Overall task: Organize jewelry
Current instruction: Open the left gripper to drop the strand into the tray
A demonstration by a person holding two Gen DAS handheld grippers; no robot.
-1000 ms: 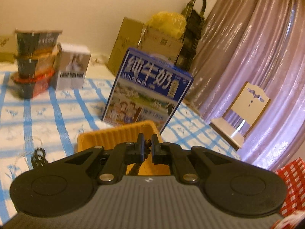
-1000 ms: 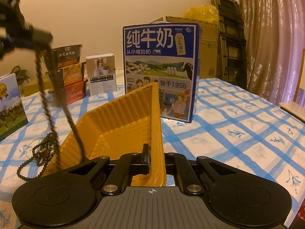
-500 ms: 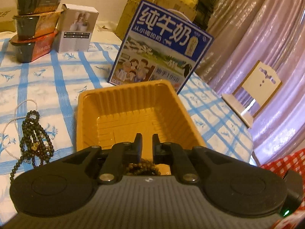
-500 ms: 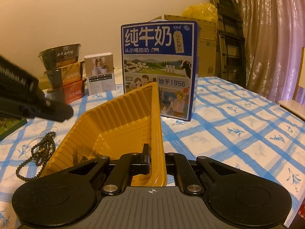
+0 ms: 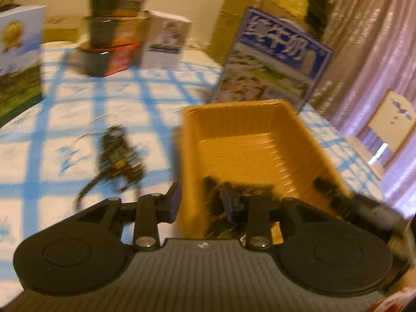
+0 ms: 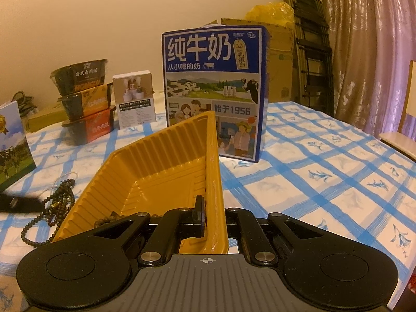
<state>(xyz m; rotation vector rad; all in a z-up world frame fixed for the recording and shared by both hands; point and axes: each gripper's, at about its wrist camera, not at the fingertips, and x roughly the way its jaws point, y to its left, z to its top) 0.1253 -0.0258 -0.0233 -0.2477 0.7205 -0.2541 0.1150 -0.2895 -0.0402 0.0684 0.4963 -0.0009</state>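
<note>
We pinch the yellow tray [image 6: 166, 171] wall with our right gripper [image 6: 208, 215] to steady it, while our left gripper [image 5: 200, 202], jaws just opening (nothing visibly pressed between them), releases a bead strand [image 6: 111, 219] inside that tray.

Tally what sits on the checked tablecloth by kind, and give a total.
Yellow tray: 1
Bead strands: 2, one in the tray, one bunch on the cloth
Milk cartons: 2, blue and left-edge
Stacked food bowls: 3
Small white box: 1
Total: 9
</note>
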